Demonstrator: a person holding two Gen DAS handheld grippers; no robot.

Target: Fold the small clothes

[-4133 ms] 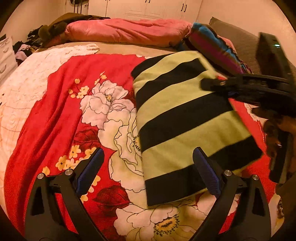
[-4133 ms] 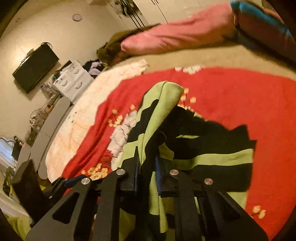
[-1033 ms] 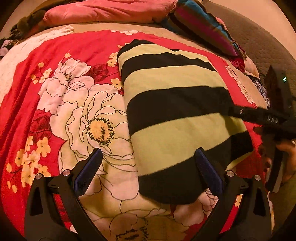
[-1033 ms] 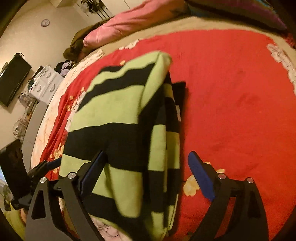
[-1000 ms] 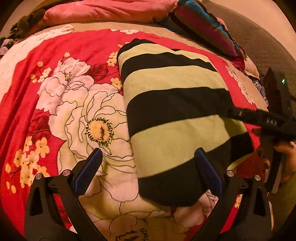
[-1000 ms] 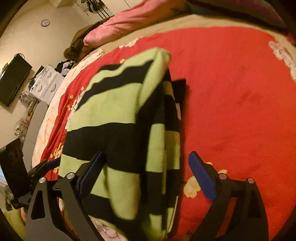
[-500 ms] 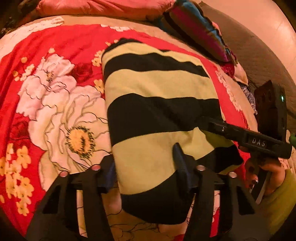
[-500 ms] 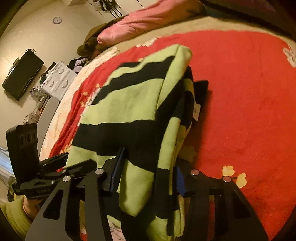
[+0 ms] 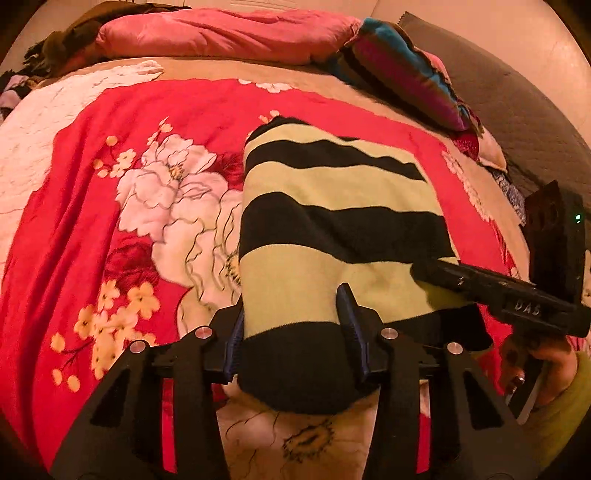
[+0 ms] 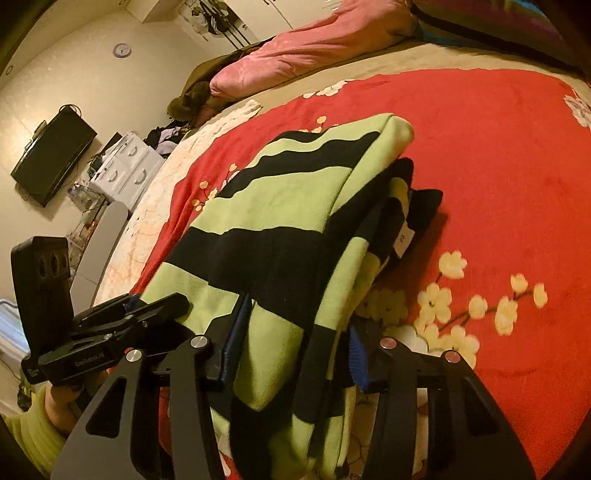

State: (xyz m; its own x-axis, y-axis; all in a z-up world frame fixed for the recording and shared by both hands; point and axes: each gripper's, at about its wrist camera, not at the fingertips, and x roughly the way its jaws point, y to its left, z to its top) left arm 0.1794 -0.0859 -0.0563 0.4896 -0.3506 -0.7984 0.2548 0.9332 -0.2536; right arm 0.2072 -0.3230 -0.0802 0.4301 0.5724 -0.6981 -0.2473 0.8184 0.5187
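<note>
A folded green-and-black striped sweater [image 9: 332,221] lies on the red floral blanket [image 9: 110,221]. My left gripper [image 9: 293,332] is closed on the sweater's near left corner, with the thick fabric bunched between the blue pads. My right gripper [image 10: 295,347] is closed on the near right corner, seen in the right wrist view on the sweater [image 10: 288,214]. The right gripper also shows at the right of the left wrist view [image 9: 480,284]. The near end of the sweater is raised a little off the blanket.
Pink bedding [image 9: 221,33] and a striped pillow [image 9: 406,74] lie at the head of the bed. A white drawer unit [image 10: 125,166] and a wall TV [image 10: 51,155] stand beyond the bed's left side.
Both grippers moved in from open and closed on the near corners of the sweater. The near edge has lifted slightly.
</note>
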